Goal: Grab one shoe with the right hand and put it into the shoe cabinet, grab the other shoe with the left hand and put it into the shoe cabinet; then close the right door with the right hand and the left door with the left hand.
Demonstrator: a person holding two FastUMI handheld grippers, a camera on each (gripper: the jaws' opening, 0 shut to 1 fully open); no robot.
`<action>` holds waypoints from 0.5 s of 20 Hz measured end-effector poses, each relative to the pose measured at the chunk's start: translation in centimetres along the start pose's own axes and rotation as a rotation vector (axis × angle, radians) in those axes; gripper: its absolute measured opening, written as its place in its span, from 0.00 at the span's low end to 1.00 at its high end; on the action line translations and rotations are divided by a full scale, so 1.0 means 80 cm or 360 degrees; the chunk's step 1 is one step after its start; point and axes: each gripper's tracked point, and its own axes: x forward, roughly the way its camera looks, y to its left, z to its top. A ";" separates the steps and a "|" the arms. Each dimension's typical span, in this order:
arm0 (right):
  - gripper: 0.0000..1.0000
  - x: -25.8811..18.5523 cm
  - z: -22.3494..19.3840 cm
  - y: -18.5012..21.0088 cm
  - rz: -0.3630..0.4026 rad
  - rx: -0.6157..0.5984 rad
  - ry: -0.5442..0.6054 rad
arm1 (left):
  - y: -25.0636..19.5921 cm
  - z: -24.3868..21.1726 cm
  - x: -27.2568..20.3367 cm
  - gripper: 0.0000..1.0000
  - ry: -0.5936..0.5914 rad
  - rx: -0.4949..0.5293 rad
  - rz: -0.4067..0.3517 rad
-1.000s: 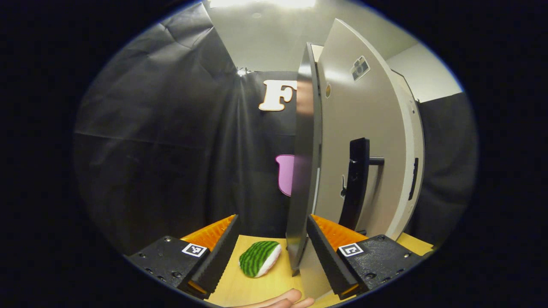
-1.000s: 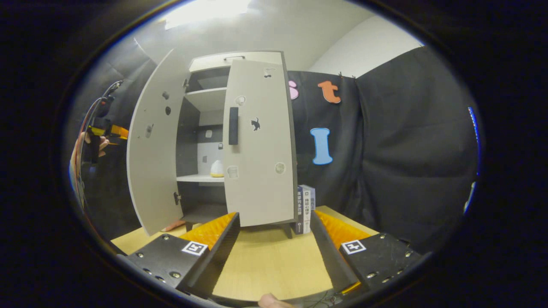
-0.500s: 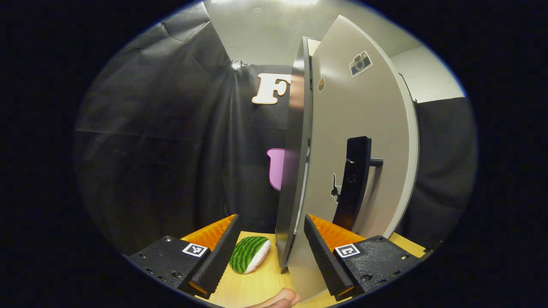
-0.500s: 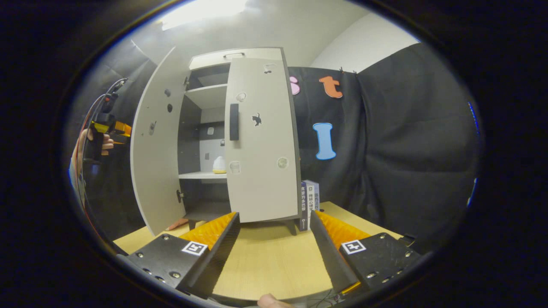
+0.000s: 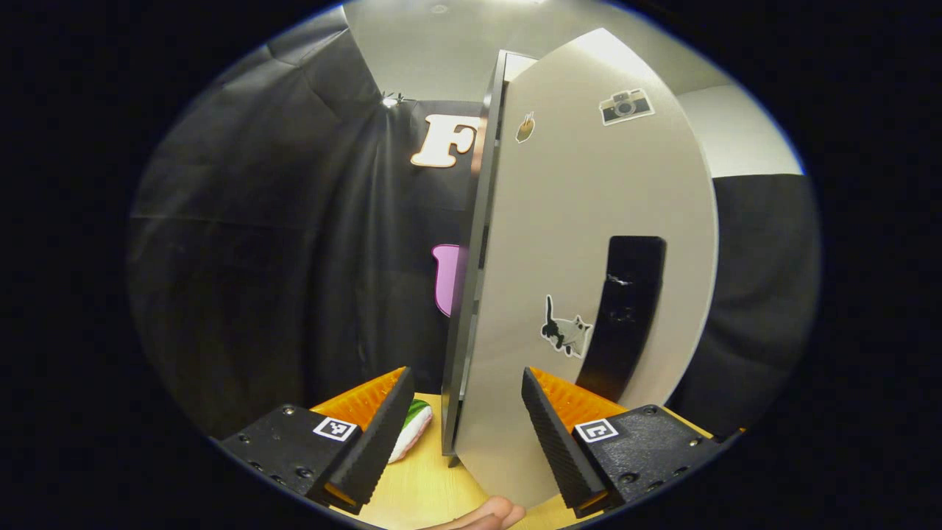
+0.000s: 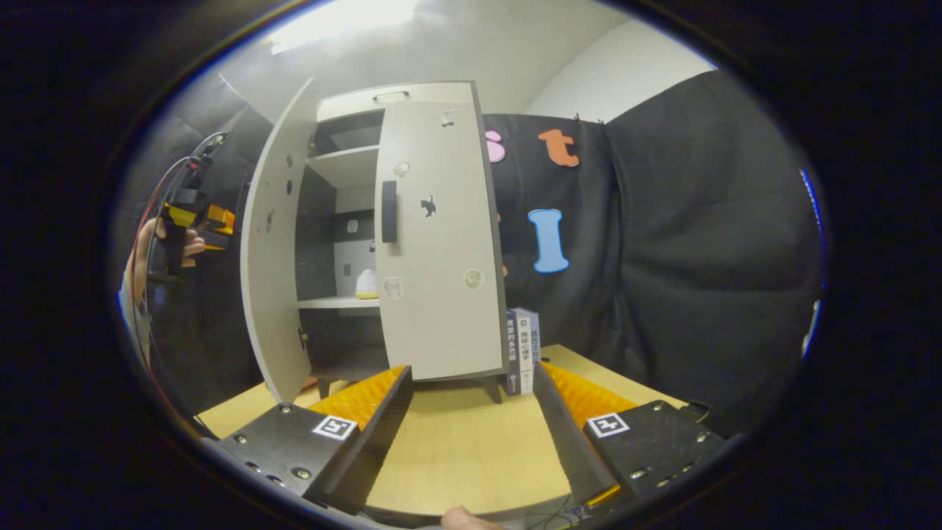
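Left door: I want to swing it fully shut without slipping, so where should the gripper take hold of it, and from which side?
Judging by its pose, the left door is ajar, outer face toward the left gripper. Its black vertical handle stands proud of that face. Come from the front, fingers either side of the bar, near mid-height.
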 end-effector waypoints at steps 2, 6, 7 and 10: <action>0.97 -0.002 0.009 -0.005 -0.0003 -0.0009 -0.0018 | -0.008 0.000 0.003 0.87 0.0013 -0.0030 -0.0040; 0.98 -0.006 0.014 -0.018 -0.0029 -0.0009 -0.0024 | -0.031 -0.012 0.005 0.92 0.0097 -0.0043 -0.0155; 0.98 -0.006 0.015 -0.020 -0.0034 -0.0012 -0.0021 | -0.037 -0.017 0.000 0.92 0.0113 -0.0068 -0.0183; 0.97 -0.006 0.015 -0.021 -0.0049 -0.0015 -0.0007 | -0.059 -0.028 -0.016 0.93 0.0183 -0.0060 -0.0244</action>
